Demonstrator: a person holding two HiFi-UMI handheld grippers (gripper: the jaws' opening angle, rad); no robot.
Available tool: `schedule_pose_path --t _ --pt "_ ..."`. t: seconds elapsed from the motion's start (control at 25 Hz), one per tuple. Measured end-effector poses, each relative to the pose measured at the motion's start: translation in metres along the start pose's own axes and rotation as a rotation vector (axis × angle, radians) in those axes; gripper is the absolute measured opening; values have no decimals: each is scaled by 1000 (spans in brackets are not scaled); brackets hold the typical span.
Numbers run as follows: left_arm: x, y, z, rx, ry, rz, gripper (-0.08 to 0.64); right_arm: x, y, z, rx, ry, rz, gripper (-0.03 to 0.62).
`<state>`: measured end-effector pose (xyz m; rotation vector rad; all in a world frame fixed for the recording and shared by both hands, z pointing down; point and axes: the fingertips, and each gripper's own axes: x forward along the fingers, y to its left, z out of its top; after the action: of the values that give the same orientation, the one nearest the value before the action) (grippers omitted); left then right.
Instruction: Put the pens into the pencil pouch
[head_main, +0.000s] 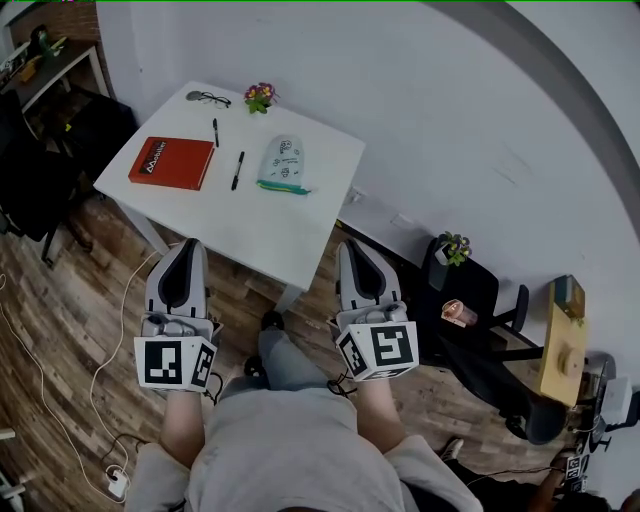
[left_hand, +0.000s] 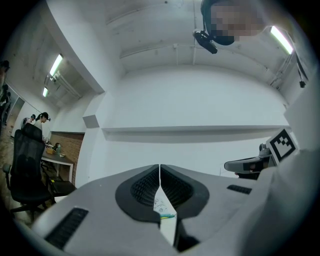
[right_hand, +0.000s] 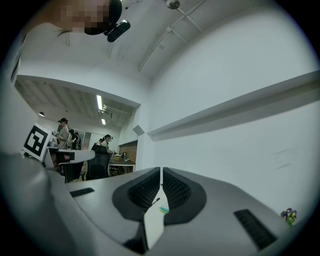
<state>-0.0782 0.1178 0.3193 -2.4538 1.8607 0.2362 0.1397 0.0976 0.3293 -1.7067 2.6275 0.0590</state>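
Nothing done yet. Left gripper (head_main: 186, 252) and right gripper (head_main: 352, 250): jaws together, empty, short of white table (head_main: 250, 228). Near pen (head_main: 238, 170), far pen (head_main: 215, 132) and pencil pouch (head_main: 284, 163) lie well ahead. Both pens are outside the pouch. All pick-ups remain.

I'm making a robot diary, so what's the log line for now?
left tool shut, empty | right tool shut, empty | two black pens on white table | pale fabric pouch untouched

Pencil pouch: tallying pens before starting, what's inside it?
Two pens lie outside, on the table left of the pencil pouch. Its own fabric hides the inside.
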Motion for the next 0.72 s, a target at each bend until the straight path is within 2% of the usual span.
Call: schedule_pose_path --t 0.28,0.72 --pt "38 26 -5 12 18 27 28 54 -12 0 -6 7 22 37" --pt "136 53 -7 29 -5 29 28 151 -56 -7 -47 36 44 37"
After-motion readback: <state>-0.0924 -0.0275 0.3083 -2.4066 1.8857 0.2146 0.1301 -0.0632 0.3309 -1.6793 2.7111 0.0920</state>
